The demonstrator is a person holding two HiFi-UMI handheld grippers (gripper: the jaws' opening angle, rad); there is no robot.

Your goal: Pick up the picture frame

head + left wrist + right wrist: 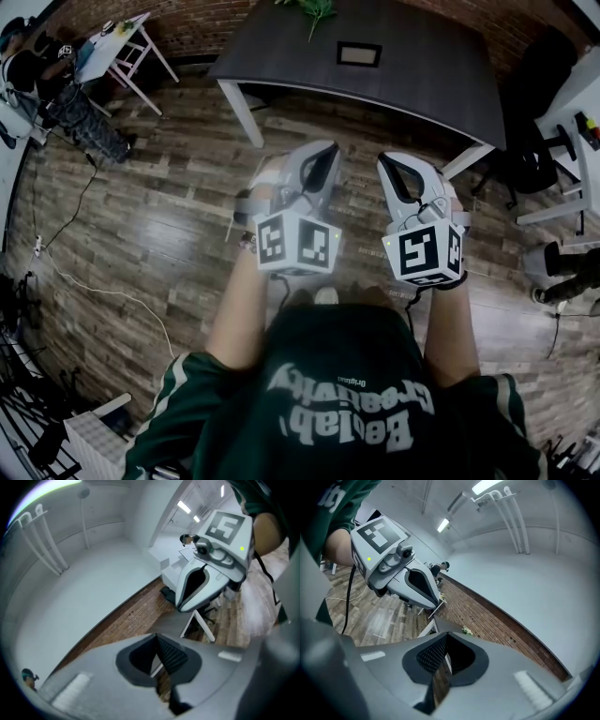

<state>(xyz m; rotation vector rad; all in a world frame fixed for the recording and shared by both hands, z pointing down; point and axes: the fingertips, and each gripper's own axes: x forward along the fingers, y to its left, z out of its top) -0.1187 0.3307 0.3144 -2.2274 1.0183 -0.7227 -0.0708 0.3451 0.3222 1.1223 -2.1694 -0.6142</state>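
Note:
The picture frame (358, 53), small with a dark border and pale middle, lies flat on the dark table (422, 75) at the far side of the head view. I hold both grippers side by side over the wooden floor, short of the table's near edge. My left gripper (324, 156) has its jaws together with nothing between them, and so does my right gripper (394, 165). In the left gripper view my left gripper (157, 637) is shut and the right gripper's body (206, 578) shows beside it. In the right gripper view my right gripper (445, 635) is shut too.
A green sprig (317, 11) lies at the table's far edge. White table legs (240, 111) stand ahead of me. A black chair (536, 150) is to the right, a white desk (114, 42) and a person (56, 89) at upper left. Cables (84, 281) run across the floor.

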